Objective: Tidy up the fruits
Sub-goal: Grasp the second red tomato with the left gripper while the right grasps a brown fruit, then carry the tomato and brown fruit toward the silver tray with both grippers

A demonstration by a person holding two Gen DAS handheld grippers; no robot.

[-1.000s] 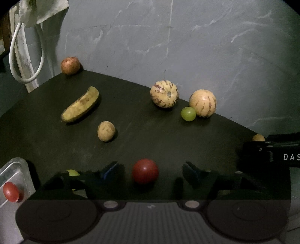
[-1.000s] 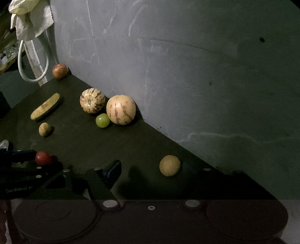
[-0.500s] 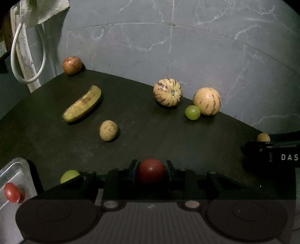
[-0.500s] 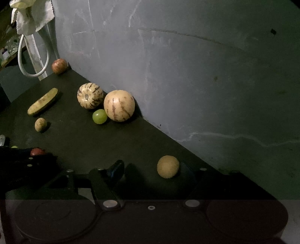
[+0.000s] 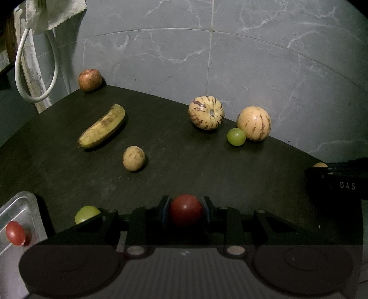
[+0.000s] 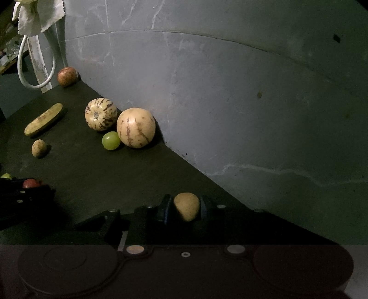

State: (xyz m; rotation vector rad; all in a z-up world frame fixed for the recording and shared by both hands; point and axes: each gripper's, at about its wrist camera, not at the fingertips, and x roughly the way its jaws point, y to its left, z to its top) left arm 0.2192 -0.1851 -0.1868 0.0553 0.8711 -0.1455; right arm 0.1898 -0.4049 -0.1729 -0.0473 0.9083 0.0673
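My left gripper (image 5: 185, 208) is shut on a round red fruit (image 5: 185, 209) just above the dark table (image 5: 161, 161). My right gripper (image 6: 186, 207) is shut on a small tan fruit (image 6: 186, 205) near the wall. On the table lie a banana (image 5: 102, 127), a small tan fruit (image 5: 133, 158), two striped melons (image 5: 206, 112) (image 5: 253, 123), a green grape (image 5: 236, 136) and an apple (image 5: 89, 80). A second green grape (image 5: 86, 214) sits beside my left fingers. A metal tray (image 5: 20, 207) at the lower left holds a red tomato (image 5: 15, 233).
A tiled wall (image 5: 207, 57) runs along the table's back edge. A white cable loop (image 5: 21, 76) and a hanging cloth (image 5: 53, 13) are at the far left. The right gripper body (image 5: 338, 184) shows at the right edge of the left wrist view.
Both grippers closed: the left on the red fruit, then the right on the small tan fruit. Both have moved slightly forward.
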